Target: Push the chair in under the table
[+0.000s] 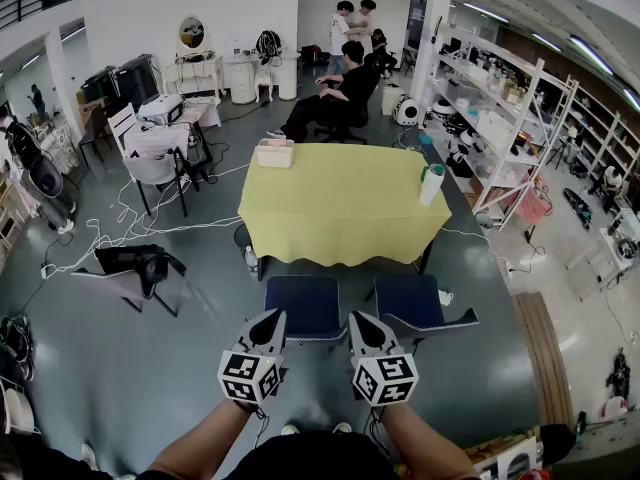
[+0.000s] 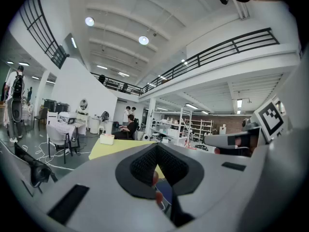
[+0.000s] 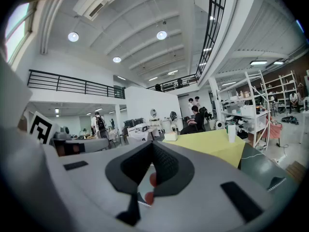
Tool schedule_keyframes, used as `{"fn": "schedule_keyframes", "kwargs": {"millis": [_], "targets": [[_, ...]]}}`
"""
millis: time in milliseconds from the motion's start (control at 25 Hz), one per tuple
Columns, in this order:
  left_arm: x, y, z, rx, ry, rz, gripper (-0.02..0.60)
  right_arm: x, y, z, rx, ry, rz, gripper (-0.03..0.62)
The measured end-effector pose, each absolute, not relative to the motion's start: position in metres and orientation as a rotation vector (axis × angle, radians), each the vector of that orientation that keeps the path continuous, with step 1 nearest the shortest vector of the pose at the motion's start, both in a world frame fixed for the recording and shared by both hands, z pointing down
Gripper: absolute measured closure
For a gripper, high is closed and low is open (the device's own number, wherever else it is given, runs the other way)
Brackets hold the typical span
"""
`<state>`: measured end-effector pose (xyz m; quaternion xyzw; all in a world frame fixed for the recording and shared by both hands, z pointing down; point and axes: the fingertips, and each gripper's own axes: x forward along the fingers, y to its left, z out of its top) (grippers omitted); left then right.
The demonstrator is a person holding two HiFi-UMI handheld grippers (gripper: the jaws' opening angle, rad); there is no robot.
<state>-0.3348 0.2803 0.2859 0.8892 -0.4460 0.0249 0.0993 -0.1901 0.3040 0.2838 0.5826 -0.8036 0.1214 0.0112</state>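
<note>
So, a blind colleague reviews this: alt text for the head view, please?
The left claw and right claw, both shut, point toward a dark blue padded chair, with a matching chair beside it, both standing out in front of a yellow-clothed table.

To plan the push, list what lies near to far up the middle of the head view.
Left gripper, right gripper → left blue chair, right blue chair → yellow table → white box at its far edge → seated person
</note>
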Motion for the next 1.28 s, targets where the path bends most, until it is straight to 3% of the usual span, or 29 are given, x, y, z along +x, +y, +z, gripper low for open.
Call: {"fn": "schedule_keyframes", "kwargs": {"millis": [760,1280], "targets": [[-0.408,0.273,0.313,2.554,-1.325,0.052,0.572,-0.240,0.304,0.306,1.836,-2.513,0.477,0.580],[-0.382,0.220,0.342,2.497,-1.301,0.072,0.572,-0.217,0.244,0.334,1.781,-2.518,0.558,0.580]]}}
